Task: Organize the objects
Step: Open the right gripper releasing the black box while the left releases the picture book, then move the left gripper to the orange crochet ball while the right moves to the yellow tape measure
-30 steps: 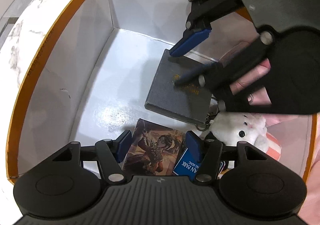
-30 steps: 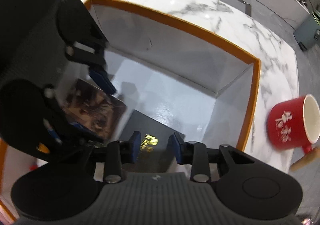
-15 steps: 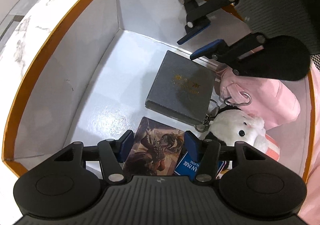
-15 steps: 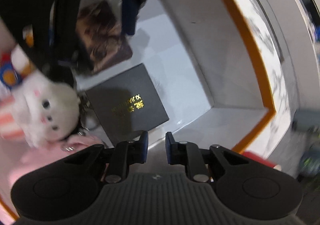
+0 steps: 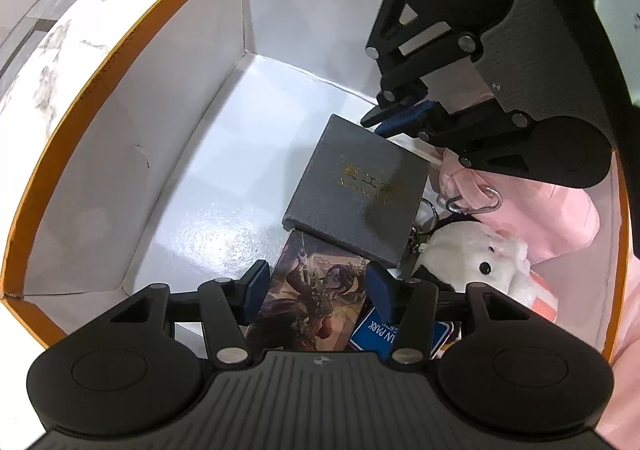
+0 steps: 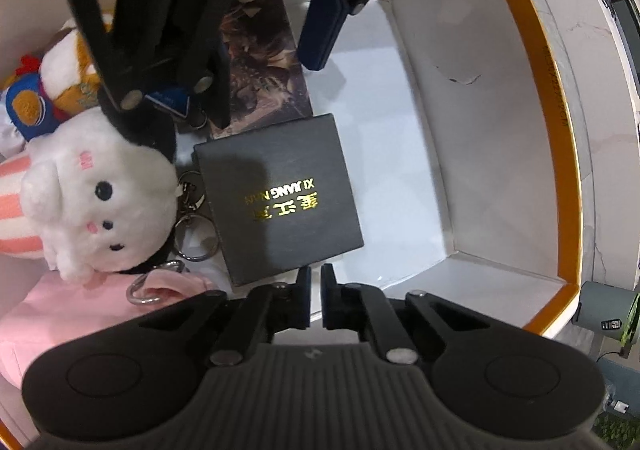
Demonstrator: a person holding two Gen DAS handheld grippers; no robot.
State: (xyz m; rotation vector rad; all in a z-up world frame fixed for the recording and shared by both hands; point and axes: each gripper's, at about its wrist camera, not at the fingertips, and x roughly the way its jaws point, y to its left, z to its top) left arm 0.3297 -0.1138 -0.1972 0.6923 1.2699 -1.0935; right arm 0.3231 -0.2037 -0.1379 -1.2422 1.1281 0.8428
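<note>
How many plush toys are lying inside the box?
2, maybe more hidden. A white plush toy lies beside the black case. An orange-and-white plush toy lies behind it, partly covered by the left tongs.

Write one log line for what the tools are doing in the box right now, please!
left tool: closing, over picture card | right tool: shut, empty, by dark gift box | container: orange-rimmed box

Seen from the left wrist: flat box (image 5: 356, 189) is lying on storage box (image 5: 120, 49) floor, centre. Picture card (image 5: 316, 302) is tucked under its 6 o'clock edge; plush toy (image 5: 472, 262) and key rings (image 5: 424, 221) are at 4 o'clock, touching.
</note>
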